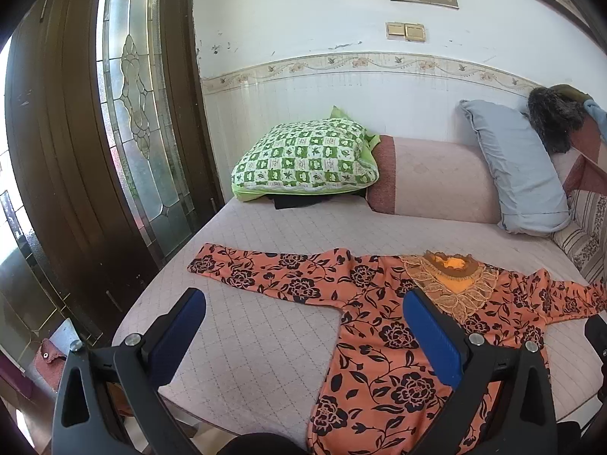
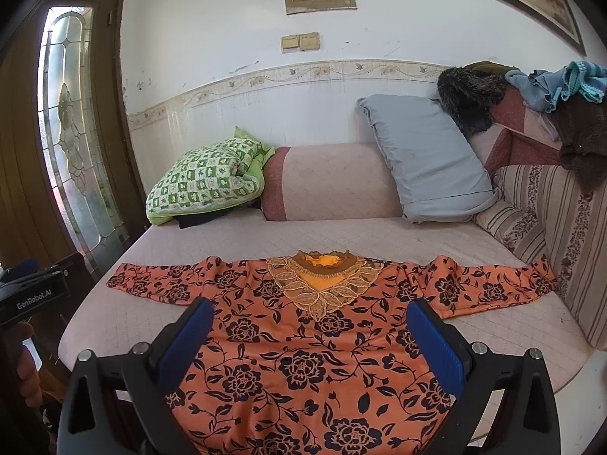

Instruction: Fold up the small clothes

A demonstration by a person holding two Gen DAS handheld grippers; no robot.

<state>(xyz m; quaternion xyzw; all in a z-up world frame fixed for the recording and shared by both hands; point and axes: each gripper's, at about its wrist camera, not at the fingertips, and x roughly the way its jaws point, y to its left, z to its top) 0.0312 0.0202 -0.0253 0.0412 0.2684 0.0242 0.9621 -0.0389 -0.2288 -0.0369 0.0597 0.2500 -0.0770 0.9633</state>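
An orange long-sleeved top with a black flower print and a gold lace collar (image 2: pixel 303 341) lies face up and spread flat on the near part of a pale pink quilted daybed (image 2: pixel 265 235), neck toward the far side, both sleeves stretched out left and right. The left gripper (image 1: pixel 303 330) hangs above the top's left side and the bare quilt, blue-padded jaws spread wide, holding nothing. The right gripper (image 2: pixel 309 337) hangs over the top's chest, jaws equally wide and empty.

Along the far edge sit a green-and-white checked pillow (image 2: pixel 205 182) on a dark folded cloth, a pink bolster cushion (image 2: pixel 334 178) and a grey pillow (image 2: pixel 428 159). A striped floral cushion (image 2: pixel 550 220) lines the right side, with loose clothes (image 2: pixel 550 87) heaped above it. A white wall with a flowered border strip (image 2: pixel 303 70) stands behind; a dark wooden door with leaded glass (image 1: pixel 132 113) stands at left.
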